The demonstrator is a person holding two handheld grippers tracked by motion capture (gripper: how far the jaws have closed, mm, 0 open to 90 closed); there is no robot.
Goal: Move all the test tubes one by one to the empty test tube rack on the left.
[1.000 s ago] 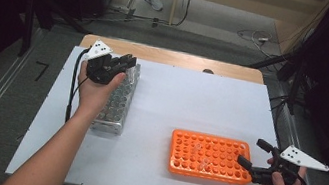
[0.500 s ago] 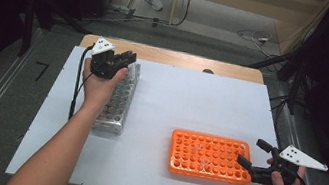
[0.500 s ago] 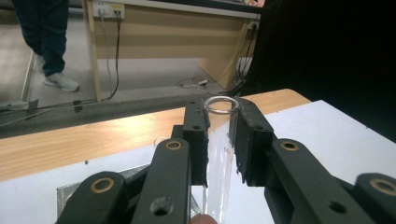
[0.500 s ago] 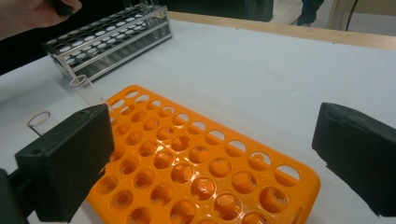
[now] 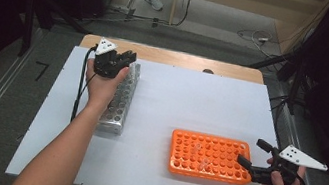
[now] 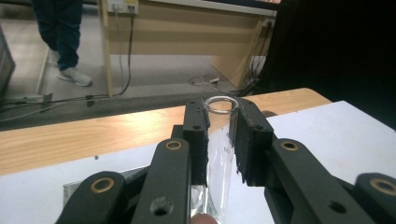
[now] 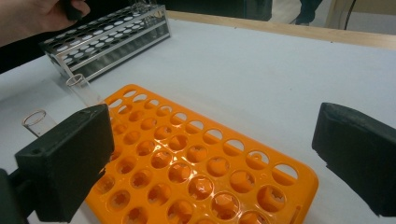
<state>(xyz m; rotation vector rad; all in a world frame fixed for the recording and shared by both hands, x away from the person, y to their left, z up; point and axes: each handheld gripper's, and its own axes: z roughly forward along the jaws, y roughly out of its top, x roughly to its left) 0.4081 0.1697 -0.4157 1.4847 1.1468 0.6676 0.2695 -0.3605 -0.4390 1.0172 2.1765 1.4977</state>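
Left gripper view: left gripper (image 6: 219,140) jaws clamped on clear glass test tube (image 6: 220,154), upright between pads, over silver metal rack (image 5: 121,98). Right gripper (image 7: 212,163) wide open, empty, beside orange plastic rack (image 7: 187,168).

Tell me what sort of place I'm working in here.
Probably a lab or recording workspace. A white table holds a metal rack and an orange rack, the left gripper grips a glass tube, and cables trail across the floor.
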